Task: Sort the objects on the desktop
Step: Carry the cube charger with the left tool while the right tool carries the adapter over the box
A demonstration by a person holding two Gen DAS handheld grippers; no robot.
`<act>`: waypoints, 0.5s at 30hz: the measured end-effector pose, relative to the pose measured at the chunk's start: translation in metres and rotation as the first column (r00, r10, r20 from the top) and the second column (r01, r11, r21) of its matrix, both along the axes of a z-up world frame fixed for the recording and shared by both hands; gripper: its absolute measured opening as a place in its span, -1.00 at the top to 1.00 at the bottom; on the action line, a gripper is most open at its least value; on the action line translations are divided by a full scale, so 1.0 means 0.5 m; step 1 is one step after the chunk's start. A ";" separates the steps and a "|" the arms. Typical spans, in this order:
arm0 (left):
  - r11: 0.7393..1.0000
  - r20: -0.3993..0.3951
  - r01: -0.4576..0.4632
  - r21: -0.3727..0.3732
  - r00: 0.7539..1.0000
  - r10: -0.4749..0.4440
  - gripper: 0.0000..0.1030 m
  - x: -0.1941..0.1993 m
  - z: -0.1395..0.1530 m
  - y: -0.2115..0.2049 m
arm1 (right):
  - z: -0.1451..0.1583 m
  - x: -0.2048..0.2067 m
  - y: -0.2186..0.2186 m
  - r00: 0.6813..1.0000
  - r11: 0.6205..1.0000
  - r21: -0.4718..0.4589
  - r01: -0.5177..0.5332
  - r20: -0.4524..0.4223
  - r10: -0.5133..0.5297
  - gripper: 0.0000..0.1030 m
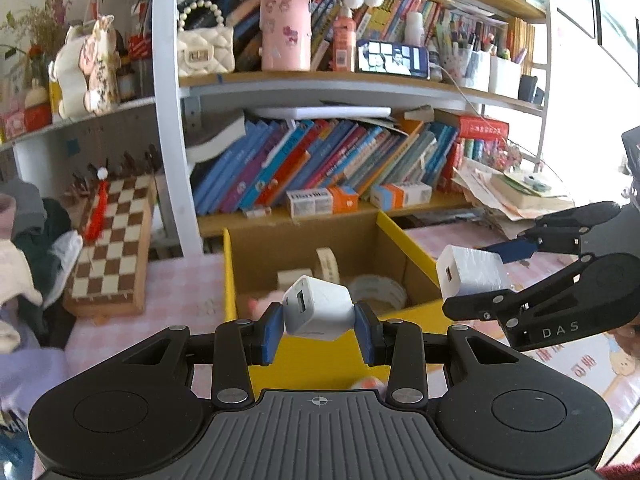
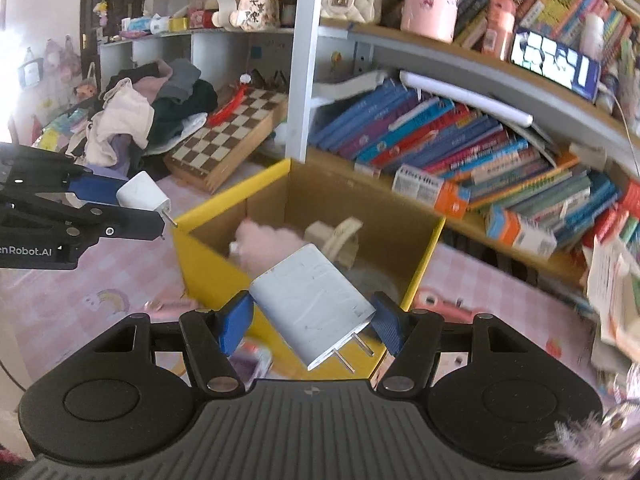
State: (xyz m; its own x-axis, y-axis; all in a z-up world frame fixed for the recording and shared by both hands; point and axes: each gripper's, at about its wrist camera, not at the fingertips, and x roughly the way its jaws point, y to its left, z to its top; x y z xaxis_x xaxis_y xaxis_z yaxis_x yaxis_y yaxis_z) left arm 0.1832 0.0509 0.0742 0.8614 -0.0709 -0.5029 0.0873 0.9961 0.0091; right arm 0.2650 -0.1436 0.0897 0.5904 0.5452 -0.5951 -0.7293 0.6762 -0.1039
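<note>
My left gripper [image 1: 319, 330] is shut on a small white USB charger cube [image 1: 318, 309], its port facing left, held above the near wall of a yellow-edged cardboard box [image 1: 230, 280]. The right gripper [image 2: 312, 324] is shut on a larger white charger plug [image 2: 312, 306] with its two prongs pointing down to the right, also over the box [image 2: 192, 248]. Each gripper shows in the other's view: the right gripper [image 1: 500, 276] with the larger charger [image 1: 470, 276] at right, the left gripper [image 2: 132, 204] with the small charger [image 2: 142, 194] at left. Inside the box lie tape rolls [image 1: 376, 292] and a pink fuzzy thing [image 2: 264, 244].
A chessboard box [image 1: 112, 244] stands left of the cardboard box on the pink checked tablecloth [image 1: 180, 284]. A bookshelf [image 1: 320, 160] packed with books rises behind. A clothes pile [image 2: 152, 108] lies at far left and paper stacks [image 1: 516, 192] at right. A pink item [image 2: 444, 304] lies beside the box.
</note>
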 end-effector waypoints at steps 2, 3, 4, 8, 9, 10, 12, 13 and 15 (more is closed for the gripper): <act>1.000 0.004 0.001 0.009 1.000 -0.001 0.29 0.019 0.004 0.005 | 0.009 0.017 0.006 1.000 1.000 0.004 0.002 0.020 -0.003 -0.21; 1.000 0.006 0.001 0.012 1.000 -0.001 0.29 0.028 0.005 0.006 | 0.013 0.026 0.008 1.000 1.000 0.007 0.004 0.030 -0.004 -0.21; 1.000 0.007 0.002 0.016 1.000 -0.002 0.29 0.038 0.006 0.007 | 0.017 0.036 0.012 0.999 1.000 0.008 0.004 0.038 -0.004 -0.21; 1.000 0.016 0.002 0.022 1.000 -0.002 0.29 0.073 0.009 0.013 | 0.022 0.070 0.030 0.998 1.000 -0.007 -0.004 0.056 0.004 -0.21; 1.000 0.017 0.002 0.022 1.000 -0.002 0.29 0.081 0.008 0.015 | 0.023 0.079 0.035 0.998 1.000 -0.012 -0.008 0.058 0.009 -0.21; 1.000 0.014 0.002 0.022 1.000 -0.002 0.29 0.088 0.006 0.016 | 0.022 0.088 0.040 0.998 1.000 -0.018 -0.013 0.059 0.014 -0.21; 1.000 0.005 0.002 0.025 1.000 -0.002 0.29 0.105 -0.001 0.019 | 0.019 0.102 0.048 0.998 0.999 -0.033 -0.020 0.061 0.022 -0.21; 1.000 -0.002 0.003 0.027 1.000 -0.003 0.29 0.114 -0.005 0.020 | 0.017 0.110 0.053 0.998 0.999 -0.041 -0.024 0.061 0.027 -0.21; 0.999 -0.016 0.005 0.032 1.000 -0.004 0.29 0.131 -0.014 0.022 | 0.011 0.127 0.062 0.998 0.998 -0.058 -0.034 0.060 0.037 -0.21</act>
